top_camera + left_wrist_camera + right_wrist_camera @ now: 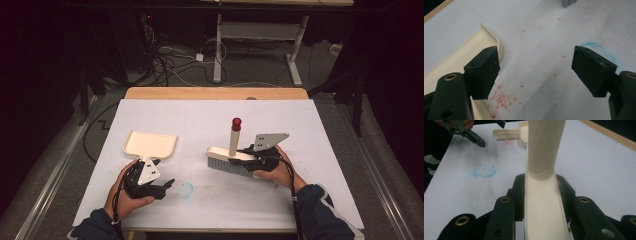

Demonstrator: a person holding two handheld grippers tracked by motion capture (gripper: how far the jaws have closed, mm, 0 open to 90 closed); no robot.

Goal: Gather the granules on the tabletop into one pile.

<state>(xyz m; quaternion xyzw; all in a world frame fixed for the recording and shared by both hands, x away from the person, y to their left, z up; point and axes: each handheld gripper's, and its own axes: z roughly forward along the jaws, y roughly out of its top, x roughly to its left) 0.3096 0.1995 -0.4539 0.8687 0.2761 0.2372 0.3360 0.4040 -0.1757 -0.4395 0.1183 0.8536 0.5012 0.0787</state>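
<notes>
A cream dustpan (pixel 150 144) lies flat at the table's left, its mouth facing away from me. My left gripper (pixel 167 184) hovers just in front of the dustpan's handle, pointing right. In the left gripper view its jaws (pixel 536 70) stand wide open with nothing between them, the dustpan's edge (pixel 461 55) beside the left jaw. A cream brush (pixel 230 160) with grey bristles and a red-capped upright handle (pixel 235 131) sits right of centre. My right gripper (pixel 248 152) is shut on the brush's body (pixel 544 202), one jaw on each side.
Red crumbs (pixel 502 98) are scattered on the white table cover next to the dustpan. A faint blue ring (pixel 186 189) is drawn on the cover between my hands, also in the right gripper view (pixel 484 170). The wooden table edge (pixel 215 93) runs along the far side.
</notes>
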